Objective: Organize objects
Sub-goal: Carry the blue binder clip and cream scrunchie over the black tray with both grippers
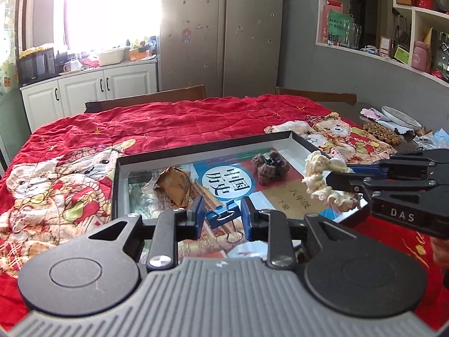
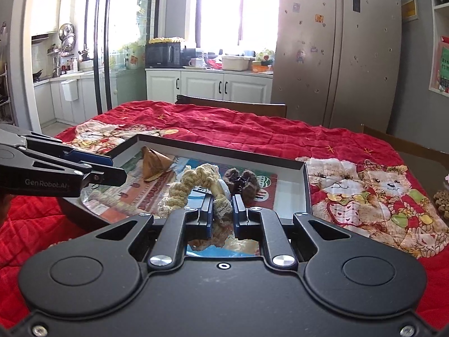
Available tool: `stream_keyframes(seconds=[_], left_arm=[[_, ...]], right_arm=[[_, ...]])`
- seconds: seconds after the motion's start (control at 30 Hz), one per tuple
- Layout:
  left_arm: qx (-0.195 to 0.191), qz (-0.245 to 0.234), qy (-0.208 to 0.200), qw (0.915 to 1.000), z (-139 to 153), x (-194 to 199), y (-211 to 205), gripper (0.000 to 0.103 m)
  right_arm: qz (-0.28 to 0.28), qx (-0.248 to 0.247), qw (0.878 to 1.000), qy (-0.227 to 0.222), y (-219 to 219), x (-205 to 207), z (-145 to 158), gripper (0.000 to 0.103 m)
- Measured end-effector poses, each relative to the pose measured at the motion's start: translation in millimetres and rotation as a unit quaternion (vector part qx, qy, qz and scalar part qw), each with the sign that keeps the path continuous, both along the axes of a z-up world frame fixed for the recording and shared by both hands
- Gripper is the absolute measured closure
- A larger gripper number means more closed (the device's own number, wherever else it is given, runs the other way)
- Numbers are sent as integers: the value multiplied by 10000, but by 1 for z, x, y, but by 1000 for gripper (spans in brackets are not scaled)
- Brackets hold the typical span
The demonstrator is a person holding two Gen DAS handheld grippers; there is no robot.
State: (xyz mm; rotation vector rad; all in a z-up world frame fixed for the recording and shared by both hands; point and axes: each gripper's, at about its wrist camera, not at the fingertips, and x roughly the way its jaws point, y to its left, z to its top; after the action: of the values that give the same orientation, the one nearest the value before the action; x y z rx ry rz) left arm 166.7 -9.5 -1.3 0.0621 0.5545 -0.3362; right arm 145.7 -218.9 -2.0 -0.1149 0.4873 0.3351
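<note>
L gripper (image 1: 221, 216) clamps blue clip (image 1: 221, 216); R gripper (image 2: 221, 210) pinches cream scrunchie (image 2: 193, 185) over tray (image 1: 196, 151)

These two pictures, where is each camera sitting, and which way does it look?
Left wrist view: on the left gripper, looking along its fingers over the tray to the fridge; it grips a blue clip, right gripper entering at the right.
Right wrist view: on the right gripper, facing the tray and window; it grips a cream scrunchie, left gripper at the left.
Shared: tray, book, red quilt, fridge.
</note>
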Motion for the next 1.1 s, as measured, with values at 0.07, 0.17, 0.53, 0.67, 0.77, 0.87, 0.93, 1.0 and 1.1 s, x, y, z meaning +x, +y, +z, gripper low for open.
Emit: stream_keyframes(seconds=[0.07,0.17,0.53,0.67,0.77,0.87,0.93,1.0,1.1], left_arm=[[-20,17,24,10000,-2,6,-1,72],[-56,28,18,10000,-5,12,0,72],[179,134,-183,9996,-22,34,-3,72],[215,161,-157,9995,-30,42,-4,72],[252,169,-155,9994,-34,45,-5,72],[323,184,-154,9992,-38,46,-6,72],[346,202,-134,9991,-40,48,-6,72],[348,218,-115,9991,-42,49,-6,72],[351,250,-76,9990,-44,51,-6,72]], right_arm=[[-41,35,10000,25,1,7,-3,90],[-128,91,9999,27,0,15,-8,90],[-350,195,9990,221,-8,46,-29,90],[-375,173,9988,244,-6,50,-34,90],[-382,110,9989,253,-4,52,-37,90],[-378,72,9988,287,-1,55,-41,90],[-371,35,9988,316,2,57,-43,90],[-388,-12,9986,346,4,59,-46,90],[-429,-38,9983,402,3,62,-49,90]])
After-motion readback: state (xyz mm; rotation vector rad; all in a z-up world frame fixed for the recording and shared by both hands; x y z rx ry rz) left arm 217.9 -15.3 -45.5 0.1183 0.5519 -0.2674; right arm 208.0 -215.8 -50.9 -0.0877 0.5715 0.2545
